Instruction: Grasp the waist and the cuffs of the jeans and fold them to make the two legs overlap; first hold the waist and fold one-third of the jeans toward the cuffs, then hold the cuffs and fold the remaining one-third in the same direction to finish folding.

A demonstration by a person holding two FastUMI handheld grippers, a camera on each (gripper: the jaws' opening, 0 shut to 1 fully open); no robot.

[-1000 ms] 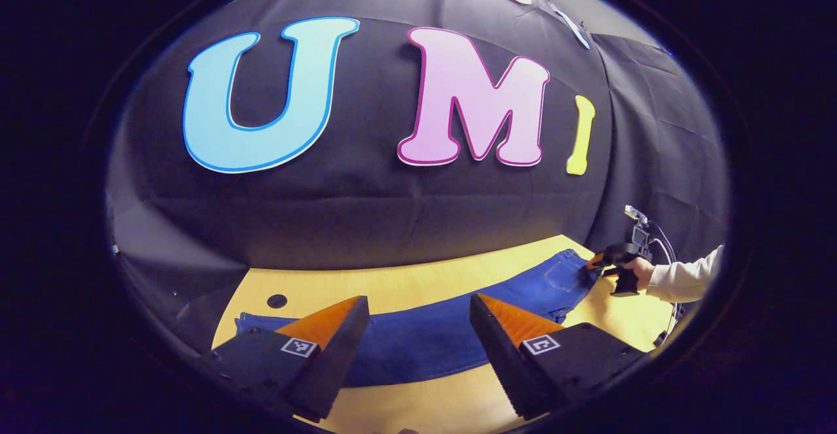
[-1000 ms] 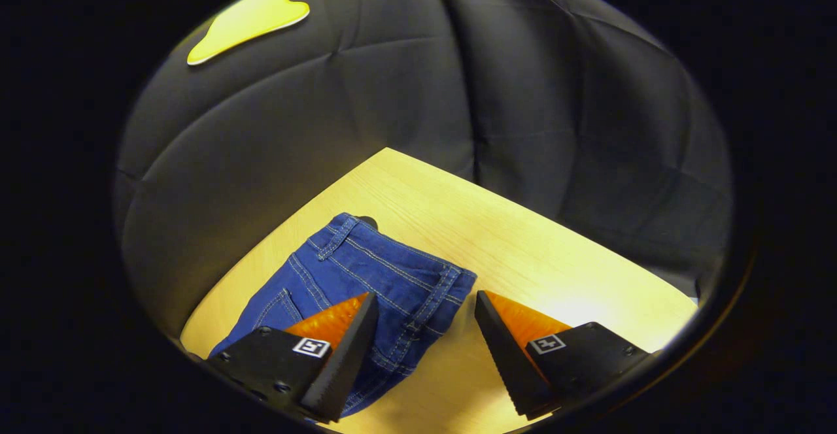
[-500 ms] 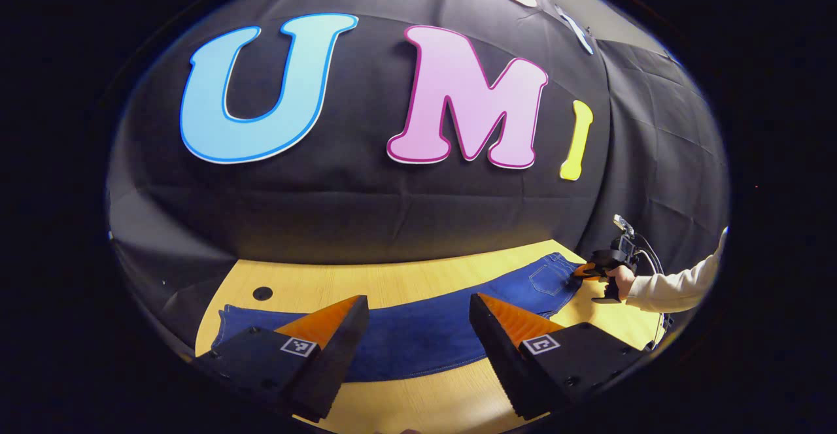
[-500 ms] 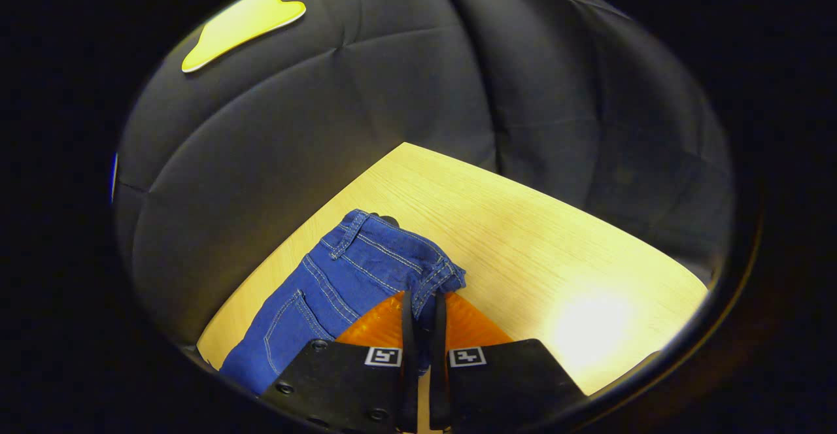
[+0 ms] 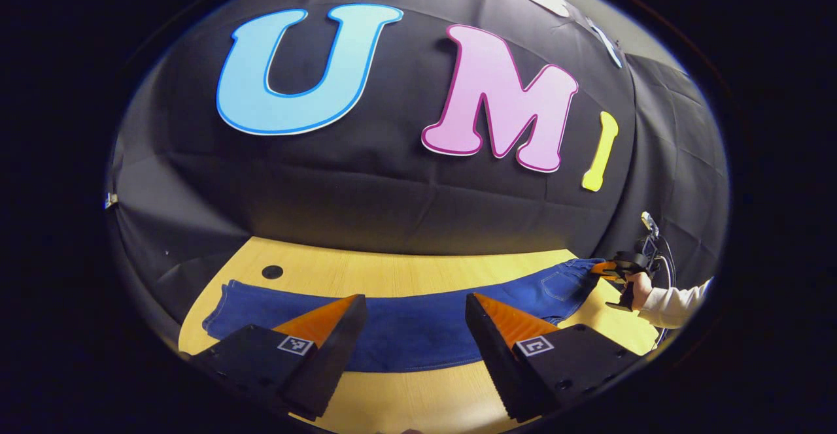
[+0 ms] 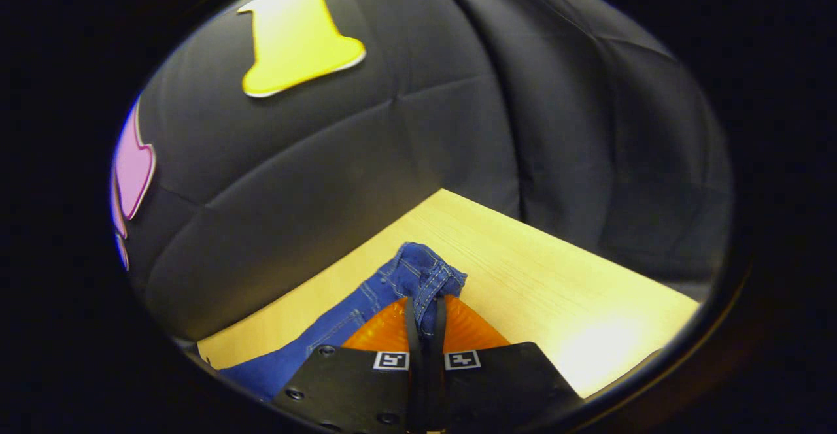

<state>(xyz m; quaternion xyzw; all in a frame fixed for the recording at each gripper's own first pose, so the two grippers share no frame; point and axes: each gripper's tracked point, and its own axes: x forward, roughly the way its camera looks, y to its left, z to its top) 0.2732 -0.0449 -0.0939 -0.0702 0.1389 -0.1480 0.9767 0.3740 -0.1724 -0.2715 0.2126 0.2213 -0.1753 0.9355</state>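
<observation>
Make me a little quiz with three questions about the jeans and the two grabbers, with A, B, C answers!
1. Where do the jeans lie?
A. on the wooden table
B. on the floor
C. on a chair

2. What colour are the jeans?
A. red
B. blue
C. white

3. What is the right gripper doing?
A. open above the table
B. shut on the waist of the jeans
C. holding a cup

Answers:
1 A: the jeans stretch across the wooden table.
2 B: the denim is blue in both views.
3 B: its fingers pinch the waist, while the left gripper is open over the legs.
</observation>
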